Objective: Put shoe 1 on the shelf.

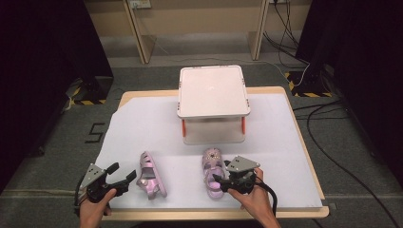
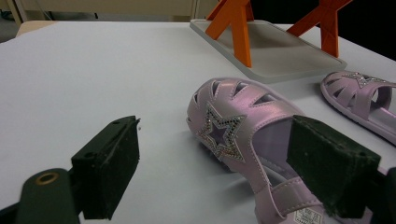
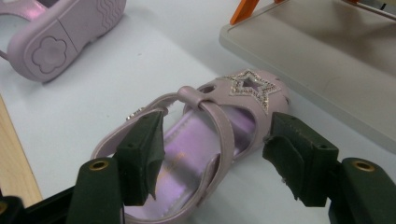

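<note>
Two pink sandals lie near the table's (image 1: 285, 142) front edge. Left sandal (image 1: 151, 175) sits left of centre, tipped on its side; left gripper (image 1: 124, 177) is just beside it w/ jaws wide apart, holding nothing. Right sandal (image 1: 213, 172) sits upright right of centre; right gripper (image 1: 219, 183) straddles its heel end, jaws apart, pads not pressing. White stand (image 1: 214, 90) at the back edge.

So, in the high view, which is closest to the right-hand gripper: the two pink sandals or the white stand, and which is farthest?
1. Right sandal: between the right gripper's jaws.
2. Left sandal: across the table, by the left gripper.
3. White stand: toward the table's far edge.
</note>
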A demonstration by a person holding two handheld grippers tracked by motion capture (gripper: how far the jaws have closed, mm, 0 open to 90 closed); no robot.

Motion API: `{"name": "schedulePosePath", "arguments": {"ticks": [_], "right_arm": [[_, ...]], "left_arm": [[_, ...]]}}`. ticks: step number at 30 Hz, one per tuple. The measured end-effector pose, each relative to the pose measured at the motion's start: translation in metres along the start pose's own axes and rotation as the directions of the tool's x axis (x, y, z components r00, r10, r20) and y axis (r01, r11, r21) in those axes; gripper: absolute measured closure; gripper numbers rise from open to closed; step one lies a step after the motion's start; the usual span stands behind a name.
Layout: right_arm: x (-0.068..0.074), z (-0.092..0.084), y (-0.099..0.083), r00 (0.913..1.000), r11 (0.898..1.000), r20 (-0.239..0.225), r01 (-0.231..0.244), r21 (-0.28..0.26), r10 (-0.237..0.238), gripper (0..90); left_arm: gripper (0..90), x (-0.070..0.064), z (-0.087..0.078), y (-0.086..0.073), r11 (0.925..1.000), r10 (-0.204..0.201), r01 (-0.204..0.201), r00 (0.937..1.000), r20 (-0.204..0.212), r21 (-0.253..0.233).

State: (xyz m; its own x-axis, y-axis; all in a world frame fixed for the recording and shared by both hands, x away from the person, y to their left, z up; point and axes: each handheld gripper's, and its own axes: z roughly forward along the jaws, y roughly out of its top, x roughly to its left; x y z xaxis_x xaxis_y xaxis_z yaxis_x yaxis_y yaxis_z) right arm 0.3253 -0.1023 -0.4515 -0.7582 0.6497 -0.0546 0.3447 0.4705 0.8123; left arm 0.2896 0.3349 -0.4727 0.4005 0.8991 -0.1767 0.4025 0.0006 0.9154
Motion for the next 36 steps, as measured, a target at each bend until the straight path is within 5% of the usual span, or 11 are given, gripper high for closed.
{"name": "schedulePosePath", "arguments": {"ticks": [10,19,22,25,36], "right_arm": [[-0.001,0.009,-0.003,0.9975,0.997,0.049,0.048,0.058,-0.051,42.6],[-0.001,0.022,0.002,0.9912,0.993,0.083,0.098,0.065,-0.103,57.3],[0.000,0.024,0.003,0.9886,0.992,0.090,0.116,0.056,-0.121,61.1],[0.006,0.024,0.006,0.9789,0.983,0.092,0.179,0.047,-0.182,74.5],[0.006,0.006,0.018,0.9809,0.986,0.115,0.163,-0.042,-0.157,80.5]], "left_arm": [[16.5,-0.001,0.001,0.000,0.9999,0.011,-0.011,0.9999,0.005,0.004],[16.5,-0.001,0.000,-0.001,0.9999,0.015,-0.015,0.9999,0.003,0.005],[16.5,-0.001,0.000,-0.001,0.9999,0.014,-0.014,0.9999,0.001,0.007],[16.5,-0.002,0.000,-0.001,0.9998,0.020,-0.020,0.9998,0.004,0.008],[16.5,0.000,-0.001,-0.002,0.9999,0.013,-0.013,0.9999,-0.004,0.007]]}}
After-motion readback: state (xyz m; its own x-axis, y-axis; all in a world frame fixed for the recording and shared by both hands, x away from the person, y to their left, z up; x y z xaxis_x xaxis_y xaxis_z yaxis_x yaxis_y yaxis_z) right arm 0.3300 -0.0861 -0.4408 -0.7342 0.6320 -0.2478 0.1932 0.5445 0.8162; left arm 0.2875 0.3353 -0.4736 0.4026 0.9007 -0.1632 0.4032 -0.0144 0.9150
